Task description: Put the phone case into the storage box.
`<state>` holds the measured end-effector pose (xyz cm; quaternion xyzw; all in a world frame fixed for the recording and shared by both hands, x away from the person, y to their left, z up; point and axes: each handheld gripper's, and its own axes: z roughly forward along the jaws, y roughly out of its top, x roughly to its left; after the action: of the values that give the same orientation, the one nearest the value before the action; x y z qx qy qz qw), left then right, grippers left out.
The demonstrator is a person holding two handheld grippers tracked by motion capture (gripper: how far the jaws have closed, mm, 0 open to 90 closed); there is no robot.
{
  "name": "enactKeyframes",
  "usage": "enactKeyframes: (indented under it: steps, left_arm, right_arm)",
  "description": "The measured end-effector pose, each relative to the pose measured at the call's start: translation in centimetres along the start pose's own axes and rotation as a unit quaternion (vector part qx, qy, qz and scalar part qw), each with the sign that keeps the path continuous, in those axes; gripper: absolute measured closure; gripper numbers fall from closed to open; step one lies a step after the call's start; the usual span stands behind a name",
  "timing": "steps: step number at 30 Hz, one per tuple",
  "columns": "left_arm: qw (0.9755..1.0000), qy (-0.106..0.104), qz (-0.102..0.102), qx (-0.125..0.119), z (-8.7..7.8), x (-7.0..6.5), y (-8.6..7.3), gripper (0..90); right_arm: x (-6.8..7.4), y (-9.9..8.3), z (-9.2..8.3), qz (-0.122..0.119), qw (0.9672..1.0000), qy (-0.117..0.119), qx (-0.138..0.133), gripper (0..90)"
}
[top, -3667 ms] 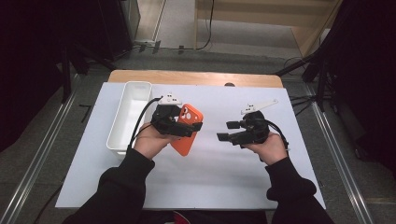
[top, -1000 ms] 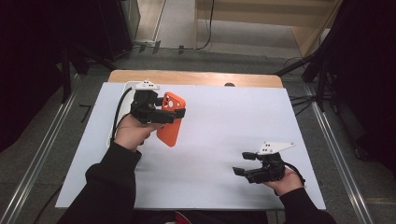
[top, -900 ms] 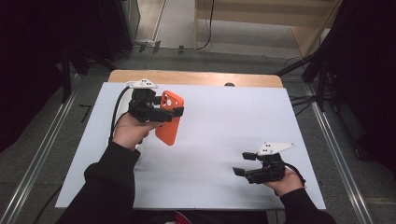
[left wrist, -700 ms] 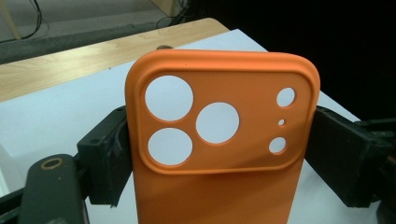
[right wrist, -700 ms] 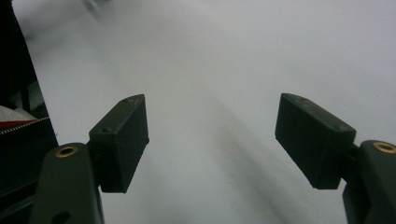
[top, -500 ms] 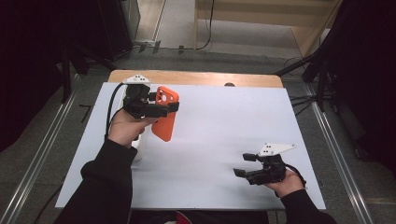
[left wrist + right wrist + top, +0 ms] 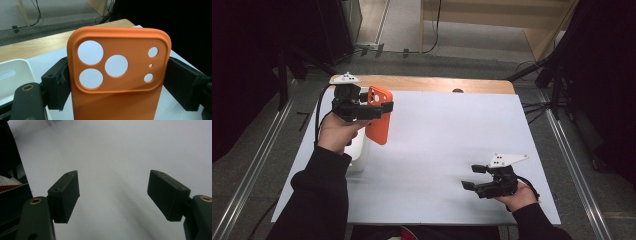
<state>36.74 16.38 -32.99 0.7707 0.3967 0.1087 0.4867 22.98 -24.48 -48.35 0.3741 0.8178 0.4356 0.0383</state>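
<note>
An orange phone case [image 7: 378, 117] with round camera cut-outs hangs in the air over the table's left side, clamped across its width by my left gripper [image 7: 379, 106]. In the left gripper view the orange phone case [image 7: 117, 75] stands upright between the two black jaws, camera holes at the top. My right gripper [image 7: 472, 177] rests low near the table's front right, its jaws wide apart over bare white surface [image 7: 115, 170] with nothing between them.
A white rectangular tray [image 7: 358, 152] sits at the left, mostly hidden under my left hand and forearm; its corner [image 7: 12, 72] shows in the left gripper view. The white sheet [image 7: 452, 130] covers the table, with a wooden edge [image 7: 437, 84] at the back.
My left gripper has carried the orange case up and toward the back left, over the tray. The right gripper has pulled back to the front right and stays still there.
</note>
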Motion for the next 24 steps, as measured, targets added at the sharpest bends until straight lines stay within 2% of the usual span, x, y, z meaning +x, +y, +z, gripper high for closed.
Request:
enactKeyframes:
  steps: [6, 24]
  left_arm:
    - [0.9999, 0.006, -0.009, -0.008, -0.7, 0.7, 0.2, 16.2]
    - [0.9981, 0.052, -0.027, -0.02, -2.6, 3.0, 0.1, 16.2]
  right_arm:
    - [0.0, 0.0, 0.0, 0.001, 1.0, 0.002, -0.002, 24.7]
    - [0.0, 0.0, -0.3, 0.001, 1.0, 0.002, -0.006, 24.7]
